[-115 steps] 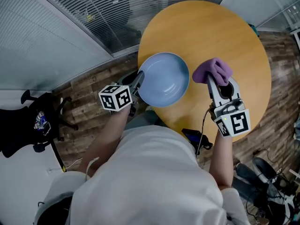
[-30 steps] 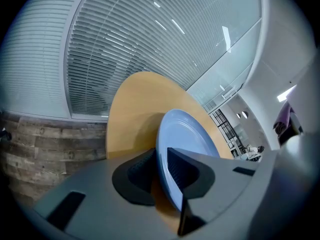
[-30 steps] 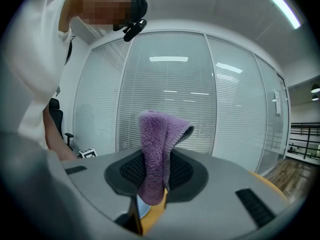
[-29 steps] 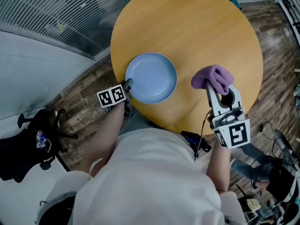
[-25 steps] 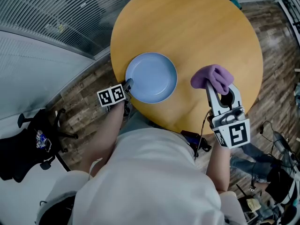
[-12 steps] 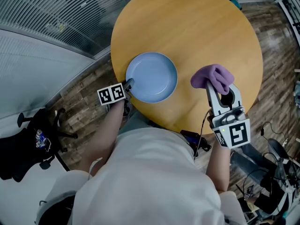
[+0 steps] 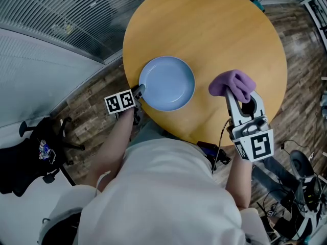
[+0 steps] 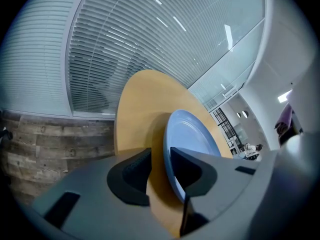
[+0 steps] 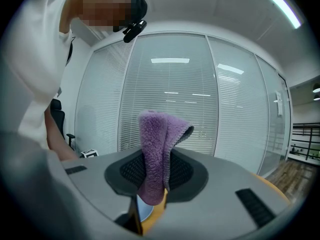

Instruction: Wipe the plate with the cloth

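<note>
Left gripper at near-left rim of plate, jaws a little apart and astride that rim. In left gripper view: rim of plate up against one pad, thin strip of tabletop showing between rim and other pad. Marker cube hangs just off the table edge, toward the person

Floor: dark wood planks, runs all round the table

Table: round, pale yellow wood top, carries the plate

Office chair: black, stands on the floor at far left, well apart from table

Plate: blue, shallow, lies flat close to the table's near-left edge

Cloth: purple, fleecy, bunched into a lump. Sits to the right of plate, apart from it, over the near-right part of the tabletop. Cannot tell whether it touches the wood

Right gripper: pinches the cloth. In right gripper view: both pads pressed onto folded cloth, which stands up above the pads with a short end hanging below them
</note>
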A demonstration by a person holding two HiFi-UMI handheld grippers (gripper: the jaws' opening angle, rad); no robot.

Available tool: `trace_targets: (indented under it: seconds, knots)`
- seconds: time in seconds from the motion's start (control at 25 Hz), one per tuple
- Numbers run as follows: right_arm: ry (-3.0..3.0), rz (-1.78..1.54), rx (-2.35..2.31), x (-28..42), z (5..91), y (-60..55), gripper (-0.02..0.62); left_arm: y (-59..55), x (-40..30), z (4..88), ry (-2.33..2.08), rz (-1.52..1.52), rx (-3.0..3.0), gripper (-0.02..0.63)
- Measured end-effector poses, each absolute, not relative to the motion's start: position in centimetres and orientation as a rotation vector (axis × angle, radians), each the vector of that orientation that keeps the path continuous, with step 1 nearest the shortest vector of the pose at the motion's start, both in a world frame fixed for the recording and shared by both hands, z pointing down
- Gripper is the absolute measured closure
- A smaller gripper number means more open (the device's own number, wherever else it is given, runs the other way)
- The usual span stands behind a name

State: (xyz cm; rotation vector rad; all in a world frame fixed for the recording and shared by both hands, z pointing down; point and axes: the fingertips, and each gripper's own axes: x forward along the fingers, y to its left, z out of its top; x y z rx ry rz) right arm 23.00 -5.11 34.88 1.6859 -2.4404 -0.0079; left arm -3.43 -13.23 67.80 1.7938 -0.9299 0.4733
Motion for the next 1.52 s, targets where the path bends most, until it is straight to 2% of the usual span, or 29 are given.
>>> trace_targets:
  seconds: [0.72, 0.92, 1.2, 1.52]
  knots:
    - [-2.498, -0.074, 1.632, 20.7, 33.6, -3.7, 0.506, -13.3, -7.5, 64.3, -1.066, 0.313, 1.808, 0.499]
    - [-2.514, -0.097, 1.616, 20.1, 33.1, -3.2, 0.506, -12.4, -8.7, 62.7, -1.123, 0.240, 1.825, 0.556]
    - [-2.535, -0.131, 1.589, 19.3, 32.4, -2.8, 0.506, -12.7, -10.7, 58.5, -1.274, 0.132, 1.891, 0.586]
    - [-2.552, -0.163, 1.619, 19.0, 31.0, -2.6, 0.506, -14.2, -10.4, 49.4, -1.383, 0.081, 2.205, 0.592]
